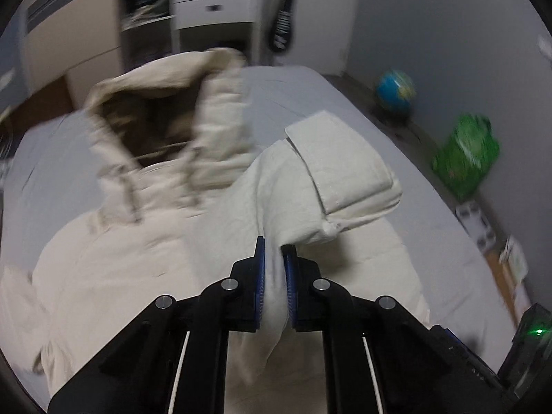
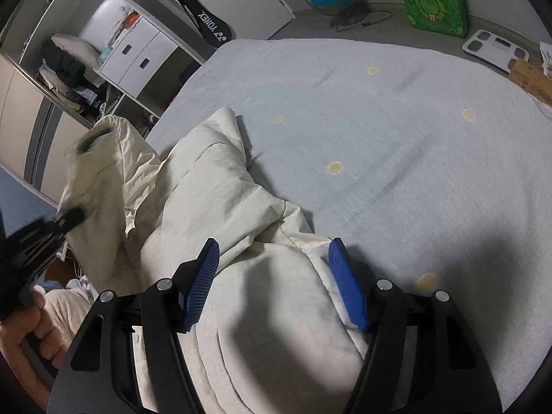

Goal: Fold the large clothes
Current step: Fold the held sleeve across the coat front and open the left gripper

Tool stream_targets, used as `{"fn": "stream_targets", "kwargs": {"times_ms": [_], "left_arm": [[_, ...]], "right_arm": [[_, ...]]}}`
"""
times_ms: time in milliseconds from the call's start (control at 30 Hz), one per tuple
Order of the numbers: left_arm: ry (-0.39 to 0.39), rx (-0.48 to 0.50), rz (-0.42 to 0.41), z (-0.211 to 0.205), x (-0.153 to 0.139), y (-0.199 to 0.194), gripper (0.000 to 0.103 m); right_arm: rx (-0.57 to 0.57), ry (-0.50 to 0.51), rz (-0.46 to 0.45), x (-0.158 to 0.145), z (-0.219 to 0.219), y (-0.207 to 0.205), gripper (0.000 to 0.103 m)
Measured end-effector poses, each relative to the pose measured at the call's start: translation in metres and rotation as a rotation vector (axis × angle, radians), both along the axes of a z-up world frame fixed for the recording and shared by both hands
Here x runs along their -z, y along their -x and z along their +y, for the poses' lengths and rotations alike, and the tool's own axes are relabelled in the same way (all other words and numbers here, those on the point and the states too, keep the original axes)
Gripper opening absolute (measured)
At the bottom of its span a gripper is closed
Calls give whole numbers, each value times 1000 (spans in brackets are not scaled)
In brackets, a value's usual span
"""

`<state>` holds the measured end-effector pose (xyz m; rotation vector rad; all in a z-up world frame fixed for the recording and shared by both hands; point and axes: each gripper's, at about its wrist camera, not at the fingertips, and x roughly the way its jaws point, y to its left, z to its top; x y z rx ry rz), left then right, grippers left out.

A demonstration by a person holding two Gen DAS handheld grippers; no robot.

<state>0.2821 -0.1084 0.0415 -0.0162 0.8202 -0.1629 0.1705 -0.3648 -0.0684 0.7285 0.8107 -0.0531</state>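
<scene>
Sleeve (image 1: 331, 172) sits clamped in the left tool (image 1: 273, 276), lifted for folding over the coat (image 1: 120, 258); right tool (image 2: 272, 276) gapes lower centre above fabric

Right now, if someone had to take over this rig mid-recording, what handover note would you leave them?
Left gripper: shut on a fold of the cream jacket, its sleeve lifted.
Right gripper: open, jaws straddling the jacket's bulk, gripping nothing.
Jacket lies bunched on the bed, hood toward the wardrobe.
Done: fold only begun.
Left: lay the sleeve in, fold the body, flatten.
</scene>
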Motion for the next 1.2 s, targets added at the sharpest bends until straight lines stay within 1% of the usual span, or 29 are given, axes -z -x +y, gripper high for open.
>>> {"fn": "stream_targets", "kwargs": {"times_ms": [133,200,300,400,467,567,600,667,700,733,767,867,933,1033,1067,1200], "left_arm": [[65,-112,3,63,3,20,11],[92,-153,9,83,6,27,11],[122,-216,22,113,18,38,11],[137,-250,69,134,35,43,11],[135,-268,124,146,52,45,15],[121,-268,192,153,75,50,19],[118,-262,212,155,81,53,22],[112,-270,236,161,92,61,35],[94,-295,231,165,94,67,57],[85,-312,216,172,93,74,70],[85,-321,201,175,92,79,71],[112,-314,208,195,95,94,72],[111,-327,201,212,92,106,73],[171,-348,190,235,86,117,73],[181,-356,186,241,83,121,73],[210,-413,162,266,73,134,84]], "right_arm": [[-5,19,-1,-2,1,0,63],[-10,33,-2,-2,3,-1,63],[-16,61,-4,-4,8,0,63],[-23,87,-6,-7,12,0,63],[-34,108,-11,-9,16,0,63],[-70,141,-17,-12,25,-1,63],[-81,148,-18,-12,27,-2,65],[-97,170,-19,-14,32,-2,66],[-103,179,-20,-14,34,-2,66],[-105,186,-19,-14,35,-2,66],[-108,194,-17,-14,37,-1,66],[-122,219,-17,-15,42,-1,66],[-136,241,-19,-17,46,1,66],[-162,274,-22,-20,55,2,66],[-170,282,-23,-21,57,3,66],[-216,323,-26,-25,69,7,66]]}}
